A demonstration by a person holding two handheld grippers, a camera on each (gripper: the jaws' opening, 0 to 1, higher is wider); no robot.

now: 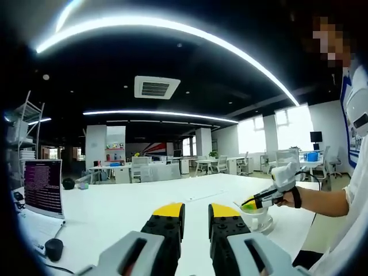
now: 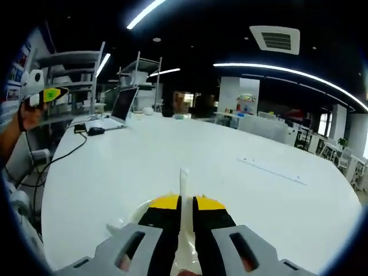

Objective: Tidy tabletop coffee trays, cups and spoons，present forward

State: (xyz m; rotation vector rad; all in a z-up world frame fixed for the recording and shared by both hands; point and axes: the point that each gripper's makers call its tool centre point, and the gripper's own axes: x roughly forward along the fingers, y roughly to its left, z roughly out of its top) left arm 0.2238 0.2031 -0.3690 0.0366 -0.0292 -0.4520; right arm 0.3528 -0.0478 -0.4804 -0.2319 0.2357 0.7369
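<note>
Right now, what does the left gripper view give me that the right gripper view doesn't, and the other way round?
Left gripper view: the white cup on its saucer beneath the right gripper, and a black mouse near the laptop. Right gripper view: the white spoon clamped between the right gripper's jaws, and a black cable trailing towards the table edge. Shared: the white table, the open laptop, the left gripper and the right gripper.

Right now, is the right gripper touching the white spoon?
Touching. In the right gripper view, the right gripper has its jaws closed on the white spoon, whose handle sticks out between the yellow tips.
</note>
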